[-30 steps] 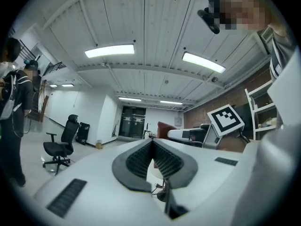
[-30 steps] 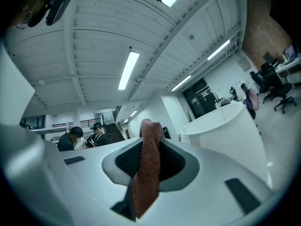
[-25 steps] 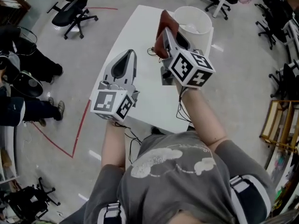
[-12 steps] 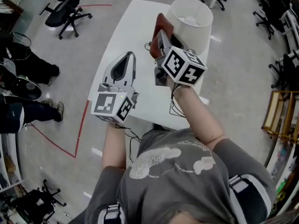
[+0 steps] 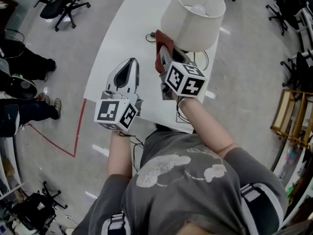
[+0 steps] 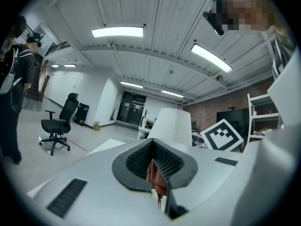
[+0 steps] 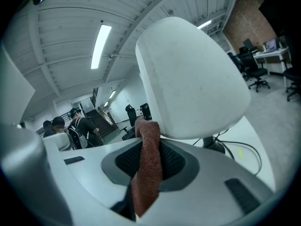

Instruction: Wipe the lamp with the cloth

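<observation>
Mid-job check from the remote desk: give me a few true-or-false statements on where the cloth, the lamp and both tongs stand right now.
1. The cloth is clamped in the right tongs. True.
2. The lamp lies on its side. False: it stands upright on the white table.
3. The left tongs are touching the lamp. False: they are apart from it, shut, over the near part of the table beside the right tongs.
4. A cable lies on the table by the lamp's foot. True.
</observation>
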A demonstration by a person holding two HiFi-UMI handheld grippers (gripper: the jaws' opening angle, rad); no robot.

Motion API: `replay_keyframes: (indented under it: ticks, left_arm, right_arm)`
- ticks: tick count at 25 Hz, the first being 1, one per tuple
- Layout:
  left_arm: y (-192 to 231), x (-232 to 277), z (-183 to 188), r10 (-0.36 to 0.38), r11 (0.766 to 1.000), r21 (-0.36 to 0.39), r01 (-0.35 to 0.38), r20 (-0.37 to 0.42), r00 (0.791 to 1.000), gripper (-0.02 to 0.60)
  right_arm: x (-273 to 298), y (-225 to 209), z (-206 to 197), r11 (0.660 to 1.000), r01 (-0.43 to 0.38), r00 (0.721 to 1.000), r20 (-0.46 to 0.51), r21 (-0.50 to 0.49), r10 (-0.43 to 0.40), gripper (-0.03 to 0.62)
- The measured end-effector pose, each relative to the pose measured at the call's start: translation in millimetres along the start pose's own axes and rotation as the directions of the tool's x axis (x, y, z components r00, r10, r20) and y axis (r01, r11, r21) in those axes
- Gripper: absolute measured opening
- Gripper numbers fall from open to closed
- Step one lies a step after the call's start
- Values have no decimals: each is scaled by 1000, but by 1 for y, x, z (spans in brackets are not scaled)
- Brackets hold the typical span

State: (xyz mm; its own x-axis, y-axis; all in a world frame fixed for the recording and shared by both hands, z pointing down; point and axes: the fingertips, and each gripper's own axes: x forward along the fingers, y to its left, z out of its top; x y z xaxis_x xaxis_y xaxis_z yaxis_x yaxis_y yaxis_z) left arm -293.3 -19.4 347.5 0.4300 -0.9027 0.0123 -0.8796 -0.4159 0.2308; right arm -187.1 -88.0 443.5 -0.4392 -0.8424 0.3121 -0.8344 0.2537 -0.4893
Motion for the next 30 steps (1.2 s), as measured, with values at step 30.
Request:
replay_keyframes:
  ticks: [30]
  left_arm:
    - [-118, 37, 32, 302, 946, 74, -316, 158, 940, 9]
  right_arm:
    - [-79, -19, 107, 855, -492, 870, -65, -165, 489, 86]
